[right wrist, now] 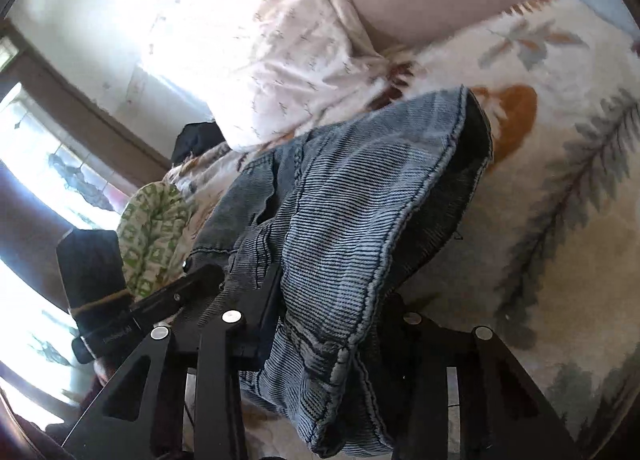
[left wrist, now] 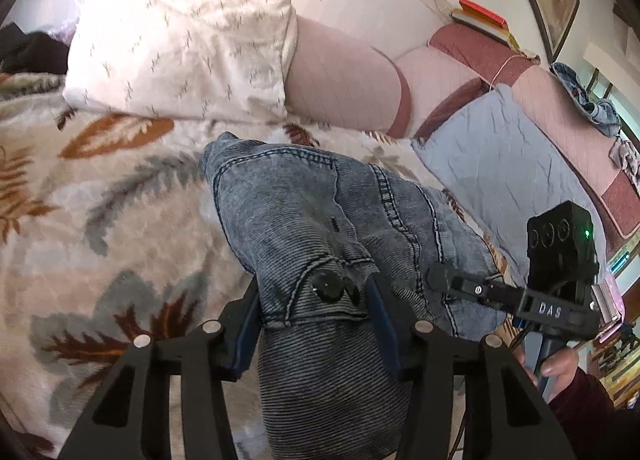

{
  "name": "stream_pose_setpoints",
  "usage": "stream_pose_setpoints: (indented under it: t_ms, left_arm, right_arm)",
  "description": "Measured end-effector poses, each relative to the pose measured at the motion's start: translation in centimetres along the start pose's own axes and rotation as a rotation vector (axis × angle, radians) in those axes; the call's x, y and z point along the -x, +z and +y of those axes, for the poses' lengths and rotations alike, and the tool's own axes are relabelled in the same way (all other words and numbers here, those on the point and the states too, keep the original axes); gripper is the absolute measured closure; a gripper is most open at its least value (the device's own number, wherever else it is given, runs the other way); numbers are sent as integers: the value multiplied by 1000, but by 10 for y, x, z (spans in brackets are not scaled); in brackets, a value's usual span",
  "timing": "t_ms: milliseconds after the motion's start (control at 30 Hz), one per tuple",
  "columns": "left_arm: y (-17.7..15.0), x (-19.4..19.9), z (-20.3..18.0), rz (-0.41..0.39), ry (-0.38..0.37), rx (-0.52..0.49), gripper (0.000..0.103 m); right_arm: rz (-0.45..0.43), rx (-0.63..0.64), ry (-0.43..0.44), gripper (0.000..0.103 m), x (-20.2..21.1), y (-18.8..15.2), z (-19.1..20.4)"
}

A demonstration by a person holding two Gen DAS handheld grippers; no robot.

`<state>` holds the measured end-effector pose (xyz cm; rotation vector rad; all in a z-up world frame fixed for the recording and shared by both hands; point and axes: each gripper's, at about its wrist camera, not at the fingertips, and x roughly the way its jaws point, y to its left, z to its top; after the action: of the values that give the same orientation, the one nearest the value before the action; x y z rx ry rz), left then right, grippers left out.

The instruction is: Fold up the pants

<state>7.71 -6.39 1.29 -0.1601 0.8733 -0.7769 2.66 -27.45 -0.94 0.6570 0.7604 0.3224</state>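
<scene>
Grey-blue denim pants [left wrist: 304, 220] hang bunched over a bed with a leaf-print blanket [left wrist: 100, 196]. My left gripper [left wrist: 316, 312] is shut on the waistband by the black button [left wrist: 326, 286]. My right gripper shows at the right of the left wrist view [left wrist: 440, 276], its tip on the denim. In the right wrist view my right gripper [right wrist: 332, 300] is shut on a thick fold of the pants [right wrist: 360, 196], lifted above the blanket [right wrist: 560, 188]. The left gripper's tip [right wrist: 200, 276] touches the cloth at lower left.
A white patterned pillow [left wrist: 180, 48] lies at the bed's head against a pink padded headboard [left wrist: 344, 80]. A grey-blue pillow [left wrist: 496, 156] lies at right. A green-patterned cloth [right wrist: 152, 236] and dark clothing [right wrist: 196, 140] lie at the bed's left edge.
</scene>
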Motion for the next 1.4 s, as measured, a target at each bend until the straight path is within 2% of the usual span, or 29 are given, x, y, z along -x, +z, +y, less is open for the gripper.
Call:
stream_pose_setpoints:
  t_ms: [367,700,800,967,1400]
  left_arm:
    - [14,36,-10,-108,113,-74,50]
    - [20,72,1,-193,181,-73,50]
    - [14,73,3,-191,205,-84,50]
    - [4,64,14,-149,227,-51,50]
    - [-10,46,25,-82,273,-18,50]
  right_arm:
    - [-86,121,-6,66,-1,6,44]
    - [-152,187,29,66,-14,12,82]
    - [-154,209,27,66,-20,9,87]
    - [-109,223,11,66,-34,4,85]
    - [-19,189,-18,66,-58,-3,72]
